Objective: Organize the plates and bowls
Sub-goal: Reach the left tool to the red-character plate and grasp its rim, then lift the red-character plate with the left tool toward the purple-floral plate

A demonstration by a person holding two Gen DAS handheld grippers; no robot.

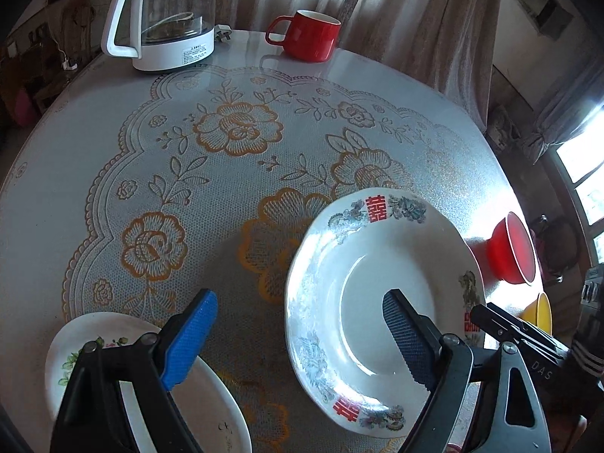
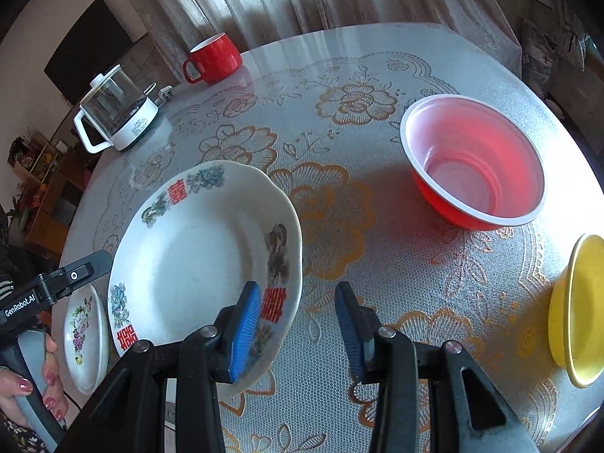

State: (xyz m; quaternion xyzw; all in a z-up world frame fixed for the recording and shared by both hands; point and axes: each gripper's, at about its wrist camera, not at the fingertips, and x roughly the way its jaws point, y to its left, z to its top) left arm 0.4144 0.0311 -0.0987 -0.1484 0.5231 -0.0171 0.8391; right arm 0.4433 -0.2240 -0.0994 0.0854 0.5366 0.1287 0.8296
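The round table (image 2: 377, 75), under a lace-patterned cover with orange flowers, has its widest bare stretch in the middle, between the dishes at the near side and the things along the far rim. There a glass kettle on a white base (image 1: 166, 19) stands beside a red mug (image 1: 307, 36), both close to the curtain. The large white plate (image 1: 377, 283) lies near the near edge, with the small flowered plate (image 1: 124, 377) just beside it on the left. To the right, well apart from the plates, the red bowl (image 2: 475, 166) sits upright with open cloth around it, and the yellow bowl (image 2: 577, 313) stands close to the table's right edge. The large plate bears red double-happiness characters and grey-blue dragon motifs on its rim; the kettle's base carries a small label too fine to read. The left gripper's body reads "GenRobot.AI" in the right wrist view (a hand with painted nails holds its grip). The left gripper (image 1: 298, 339) has its jaws spread wide, one pad over the small plate, the other over the large plate's well, gripping nothing. The right gripper (image 2: 298, 332) stands partly open, its left pad over the large plate's rim, the other over bare cloth; whether the pad touches the rim cannot be told.
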